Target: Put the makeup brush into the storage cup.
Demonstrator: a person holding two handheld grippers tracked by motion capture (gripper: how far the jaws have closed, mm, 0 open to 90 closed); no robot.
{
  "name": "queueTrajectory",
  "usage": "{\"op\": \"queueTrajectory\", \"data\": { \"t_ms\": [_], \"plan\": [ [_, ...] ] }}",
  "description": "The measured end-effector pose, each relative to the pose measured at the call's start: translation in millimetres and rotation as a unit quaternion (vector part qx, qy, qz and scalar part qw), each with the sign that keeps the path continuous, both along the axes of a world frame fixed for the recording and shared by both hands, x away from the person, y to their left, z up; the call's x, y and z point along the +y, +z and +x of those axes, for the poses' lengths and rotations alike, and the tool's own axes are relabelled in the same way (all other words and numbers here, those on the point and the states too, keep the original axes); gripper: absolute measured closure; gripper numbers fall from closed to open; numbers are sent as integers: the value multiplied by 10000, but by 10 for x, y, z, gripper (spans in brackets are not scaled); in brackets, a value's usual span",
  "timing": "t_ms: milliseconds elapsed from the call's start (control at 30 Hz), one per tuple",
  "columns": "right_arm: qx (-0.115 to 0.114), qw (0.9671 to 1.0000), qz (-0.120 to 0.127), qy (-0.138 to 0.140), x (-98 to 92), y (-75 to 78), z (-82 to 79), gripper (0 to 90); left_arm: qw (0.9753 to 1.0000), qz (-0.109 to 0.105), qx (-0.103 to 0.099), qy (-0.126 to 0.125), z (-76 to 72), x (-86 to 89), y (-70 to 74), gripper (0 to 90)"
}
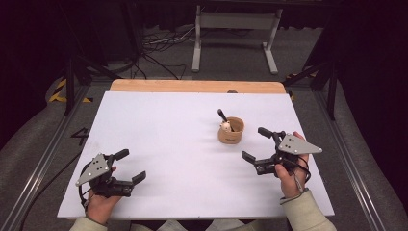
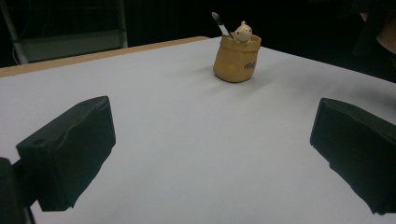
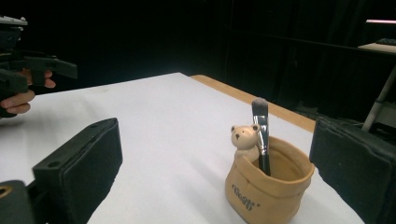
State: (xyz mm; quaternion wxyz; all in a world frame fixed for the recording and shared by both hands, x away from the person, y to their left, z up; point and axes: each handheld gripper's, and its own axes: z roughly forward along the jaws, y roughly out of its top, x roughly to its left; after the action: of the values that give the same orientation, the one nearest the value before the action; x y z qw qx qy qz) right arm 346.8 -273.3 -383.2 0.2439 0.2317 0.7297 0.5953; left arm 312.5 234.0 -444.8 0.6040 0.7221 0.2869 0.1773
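Note:
A small tan pot (image 1: 231, 130) shaped like a sack stands on the white table (image 1: 183, 144), right of centre. A little bear figure (image 3: 243, 138) sits on its rim and a black brush (image 3: 261, 135) stands upright inside it. The pot (image 2: 236, 58) lies far ahead in the left gripper view. My right gripper (image 1: 256, 146) is open just right of the pot, with nothing between its jaws. Near the front left corner my left gripper (image 1: 130, 166) rests open and holds nothing.
A wooden strip (image 1: 197, 86) runs along the table's far edge. Behind it stand a white metal frame (image 1: 235, 33) and loose cables (image 1: 159, 48) on the floor. Dark stands flank both sides of the table.

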Motion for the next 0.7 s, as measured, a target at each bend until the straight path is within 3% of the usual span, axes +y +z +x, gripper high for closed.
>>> {"op": "queueTrajectory", "data": {
  "t_ms": [333, 700],
  "plan": [
    [120, 9999, -36, -23, -93, -151, -72, 20, 9999, 39, -4, -154, -48, -10, 31, 2],
    [264, 9996, -88, 37, -132, -319, -125, 20, 9999, 60, 27, -158, -75, -14, 5, 2]
  ]
}}
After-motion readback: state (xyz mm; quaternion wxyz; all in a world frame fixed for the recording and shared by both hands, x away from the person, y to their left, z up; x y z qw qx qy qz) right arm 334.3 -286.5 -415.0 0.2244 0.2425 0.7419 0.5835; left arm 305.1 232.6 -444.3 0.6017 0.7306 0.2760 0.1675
